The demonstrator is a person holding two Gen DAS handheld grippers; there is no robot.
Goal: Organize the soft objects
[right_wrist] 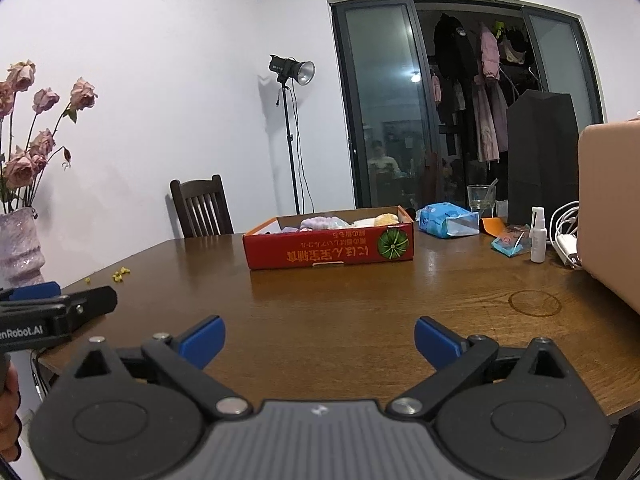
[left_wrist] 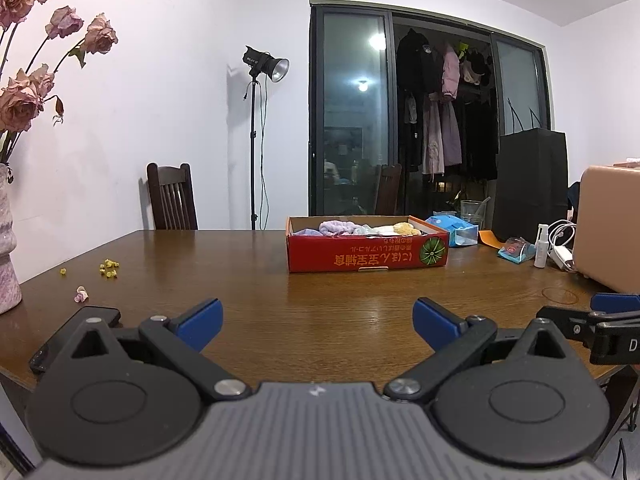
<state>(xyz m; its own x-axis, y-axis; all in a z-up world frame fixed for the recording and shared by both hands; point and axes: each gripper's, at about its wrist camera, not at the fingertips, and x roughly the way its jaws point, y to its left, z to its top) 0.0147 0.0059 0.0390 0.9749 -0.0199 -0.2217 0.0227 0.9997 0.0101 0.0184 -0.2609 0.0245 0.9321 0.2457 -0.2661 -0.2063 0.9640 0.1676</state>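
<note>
Black tongs (left_wrist: pixel 318 322) — blue pads (left_wrist: pixel 202 322), silver screws.

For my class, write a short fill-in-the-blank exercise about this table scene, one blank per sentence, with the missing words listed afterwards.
1. The soft objects lie inside a ____ cardboard box.
2. The box stands on a ____ table.
3. The jaws of the right gripper stand ____, with nothing between them.
4. The vase holds dried ____.

Missing words: red; wooden; open; roses
</note>
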